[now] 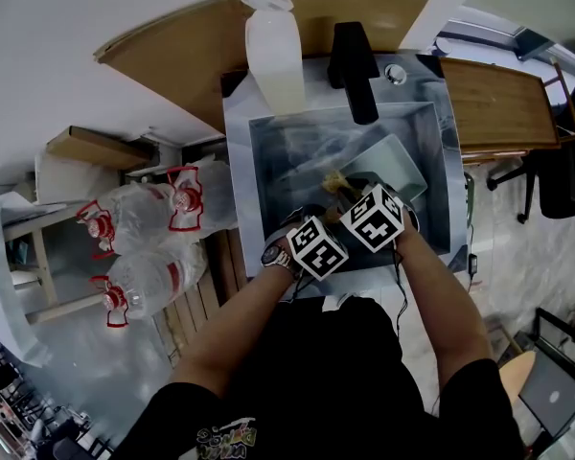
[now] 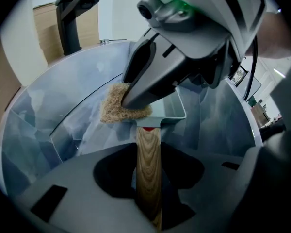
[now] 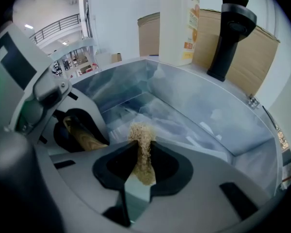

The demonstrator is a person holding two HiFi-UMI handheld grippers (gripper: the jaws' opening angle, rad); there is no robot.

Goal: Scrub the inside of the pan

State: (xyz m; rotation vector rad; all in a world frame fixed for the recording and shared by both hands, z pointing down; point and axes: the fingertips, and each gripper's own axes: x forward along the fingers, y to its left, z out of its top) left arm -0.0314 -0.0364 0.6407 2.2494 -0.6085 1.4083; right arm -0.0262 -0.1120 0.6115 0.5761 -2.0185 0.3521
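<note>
A pale grey-green rectangular pan (image 1: 395, 164) lies tilted in the steel sink (image 1: 268, 166). My left gripper (image 1: 311, 220) is shut on the pan's wooden handle (image 2: 149, 169), which runs between its jaws up to the pan (image 2: 178, 109). My right gripper (image 3: 141, 166) is shut on a tan fibrous scrub pad (image 3: 143, 142). In the left gripper view the right gripper (image 2: 136, 98) presses the scrub pad (image 2: 115, 107) down at the pan's near left corner. The head view shows the scrub pad (image 1: 335, 181) just ahead of both marker cubes. The pan's inner floor is mostly hidden.
A black faucet (image 1: 353, 65) and a white soap bottle (image 1: 275, 51) stand at the back of the sink. Large water bottles (image 1: 144, 247) lie on the floor to the left. A wooden desk (image 1: 498, 103) and an office chair (image 1: 558, 175) are on the right.
</note>
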